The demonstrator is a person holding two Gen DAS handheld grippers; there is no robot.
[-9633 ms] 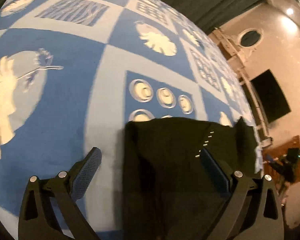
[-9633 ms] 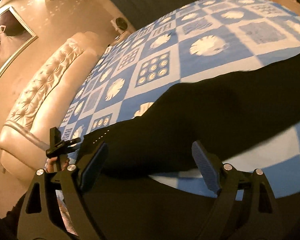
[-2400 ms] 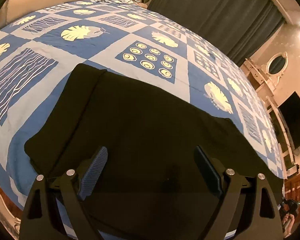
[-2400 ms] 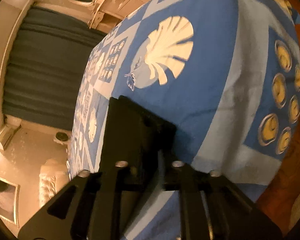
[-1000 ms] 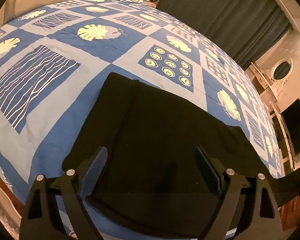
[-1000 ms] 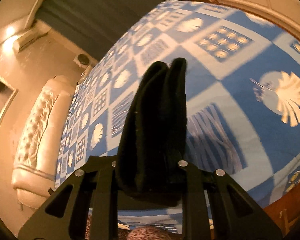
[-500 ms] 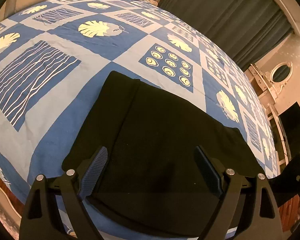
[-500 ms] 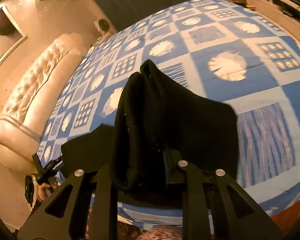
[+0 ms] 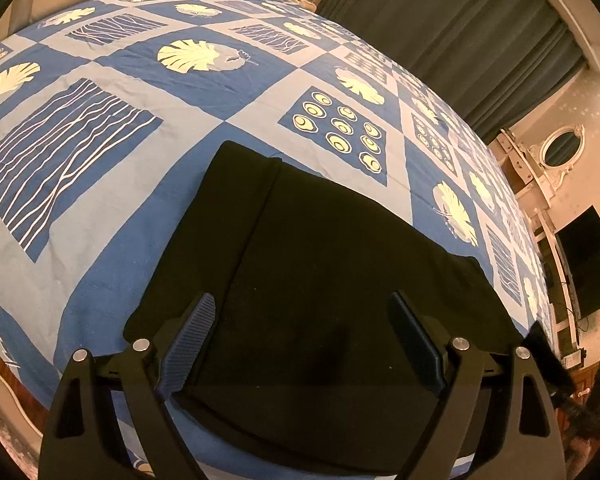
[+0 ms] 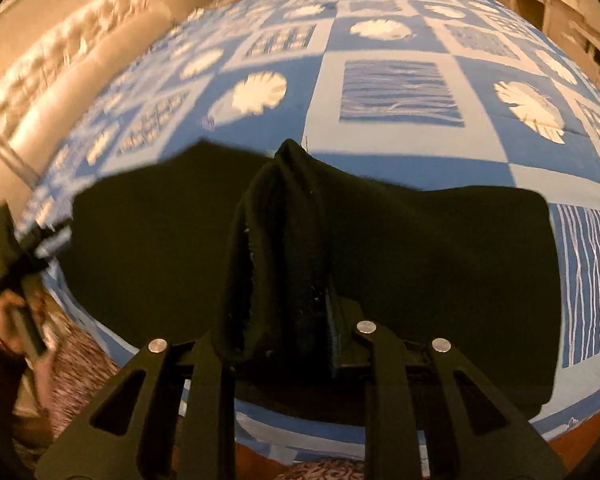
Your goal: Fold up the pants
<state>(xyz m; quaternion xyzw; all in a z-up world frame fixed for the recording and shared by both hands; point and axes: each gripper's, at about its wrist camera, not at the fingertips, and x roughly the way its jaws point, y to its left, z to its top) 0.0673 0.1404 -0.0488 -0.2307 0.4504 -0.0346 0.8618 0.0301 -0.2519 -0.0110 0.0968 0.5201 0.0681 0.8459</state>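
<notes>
The bed (image 9: pixel 112 208), with its blue-and-white patterned cover, fills most of both views, and the black pants (image 9: pixel 328 264) lie across its near edge as one broad dark slab. From where I stand they look already doubled: a long seam-like edge runs down the left part of the fabric in the left wrist view, as though one layer sits on top of another, and the outline is fairly square with no loose leg trailing off. So I would judge the lengthwise fold finished and a crosswise fold in hand.

The right claw (image 10: pixel 284 312) is clenched on a bunched end of the pants, the cloth standing up between its fingers in a thick ridge above the flat part. That end is not yet laid down, so this fold is only part made. It has to be set on the flat layers and the edges squared; whether another fold follows I cannot say.

The left claw (image 9: pixel 300 344) hangs above the near edge of the pants with its jaws spread wide and nothing between them, not helping at present. At the left rim of the right wrist view a person's sleeve (image 10: pixel 76 368) shows.
</notes>
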